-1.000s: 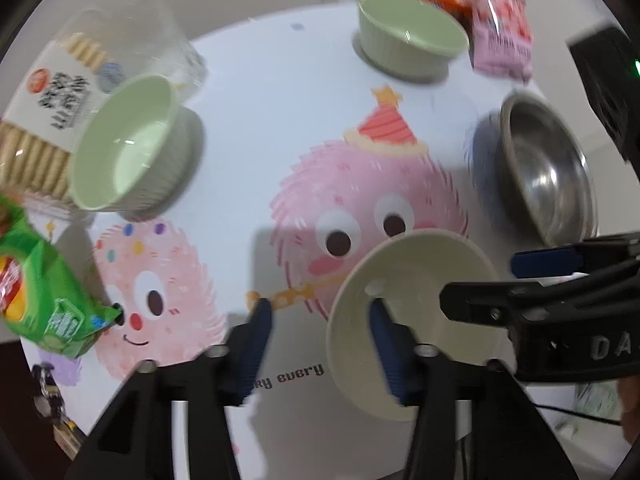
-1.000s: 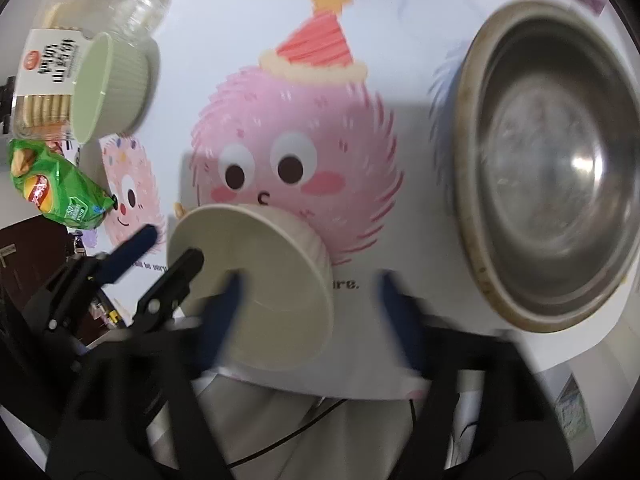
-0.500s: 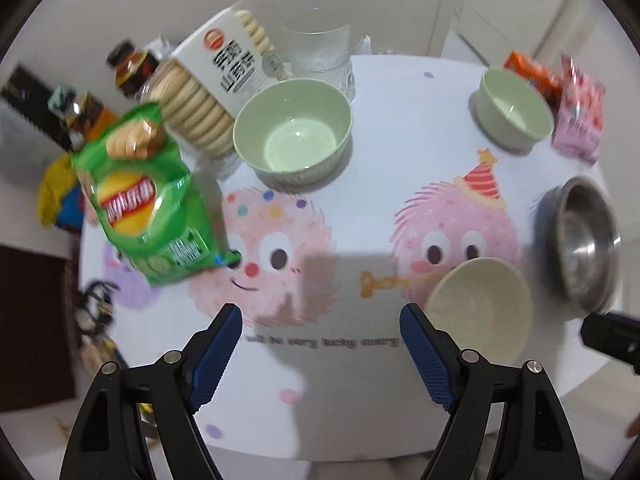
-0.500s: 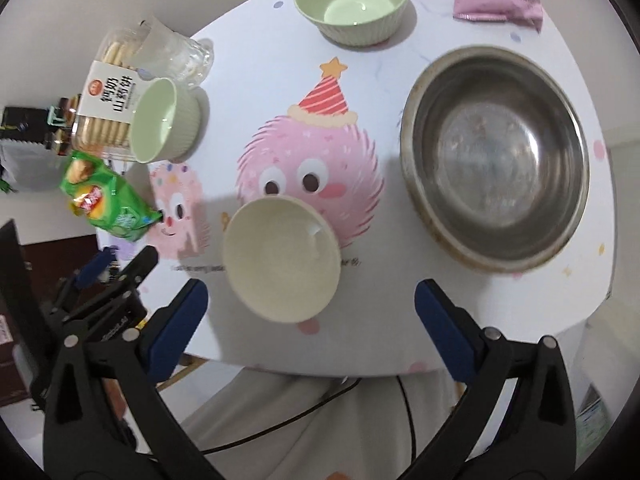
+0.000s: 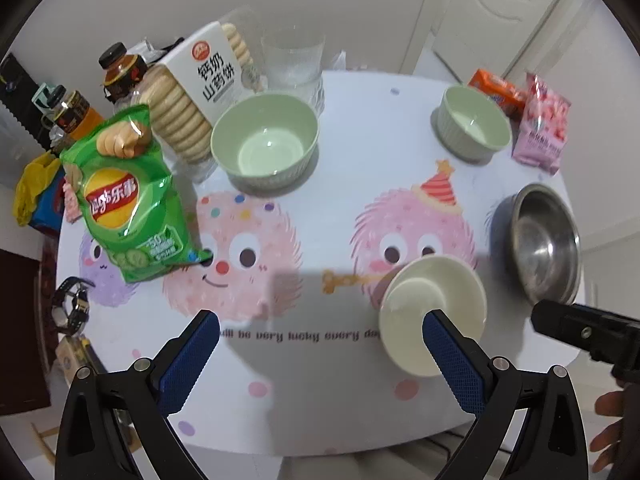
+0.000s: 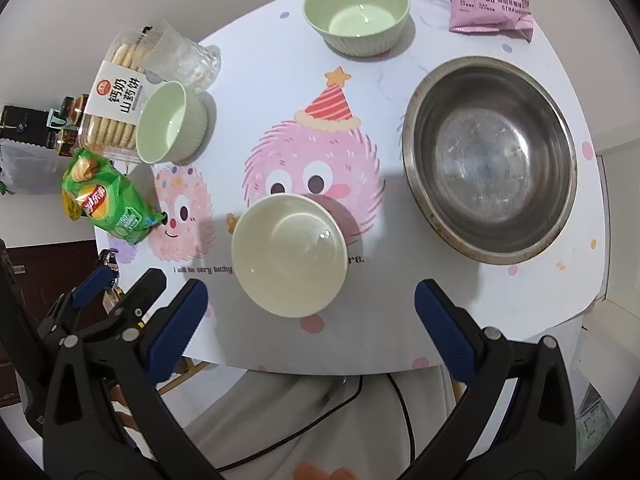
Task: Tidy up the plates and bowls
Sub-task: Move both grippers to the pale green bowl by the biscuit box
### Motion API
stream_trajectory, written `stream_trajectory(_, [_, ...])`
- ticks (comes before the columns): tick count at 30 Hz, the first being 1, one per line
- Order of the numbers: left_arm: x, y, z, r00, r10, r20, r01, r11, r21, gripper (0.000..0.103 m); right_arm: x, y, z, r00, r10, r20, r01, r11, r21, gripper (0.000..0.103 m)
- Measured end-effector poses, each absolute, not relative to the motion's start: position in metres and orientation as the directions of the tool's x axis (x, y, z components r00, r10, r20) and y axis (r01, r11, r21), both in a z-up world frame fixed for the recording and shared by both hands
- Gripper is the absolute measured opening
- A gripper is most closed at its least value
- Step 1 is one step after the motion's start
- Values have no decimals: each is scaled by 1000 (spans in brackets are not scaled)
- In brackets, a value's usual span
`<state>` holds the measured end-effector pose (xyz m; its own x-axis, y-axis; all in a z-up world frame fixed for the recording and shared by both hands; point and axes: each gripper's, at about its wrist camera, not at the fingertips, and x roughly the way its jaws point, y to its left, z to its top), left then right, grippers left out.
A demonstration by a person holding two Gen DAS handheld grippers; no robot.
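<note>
Since a second ago both grippers have let go of the round cream ceramic bowl (image 6: 289,254) and risen; it now sits upright on the table (image 6: 256,60) beside the large steel bowl (image 6: 490,160). The left gripper (image 5: 320,344), fingers still spreading, and the right gripper (image 6: 311,308), fingers spread wide, are both empty. Next, probably stack the two ribbed green bowls (image 5: 265,145): approach squarely and pinch one rim wall.

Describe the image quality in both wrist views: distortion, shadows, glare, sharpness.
Left wrist view: strong fisheye bending with a black vignette; sharp; a grey shadow lies on the table ahead of the left gripper. Right wrist view: same barrel distortion; small highlights glint inside the cream bowl; soft reflections in the steel bowl; a shadow darkens the pink monster print.
</note>
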<state>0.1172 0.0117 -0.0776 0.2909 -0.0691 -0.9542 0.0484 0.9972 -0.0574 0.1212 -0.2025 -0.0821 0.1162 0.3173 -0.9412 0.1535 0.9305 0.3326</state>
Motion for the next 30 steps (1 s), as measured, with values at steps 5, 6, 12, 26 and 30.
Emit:
stream_trajectory(5, [125,12,-70,333,-45,-942,47,998,-31,103,124,-200,-77,131,305,-943,143,936,323,103])
stream_trajectory(6, [127,12,-71,330,-41,-943,46,999,-27,103,125,-200,-76,135,303,-943,142,936,321,103])
stream_trajectory(12, [144,20,-82,304,4,-953,2,1000,5,103,143,-197,-69,154,305,-940,115,939,324,103])
stream_trajectory(26, [219,57,-121,287,106,-952,-180,982,55,103,255,-140,-107,77,475,-876,65,875,480,103])
stream_trajectory(30, [235,61,-141,260,117,-958,-184,980,69,103,282,-118,-128,32,501,-865,76,862,501,103])
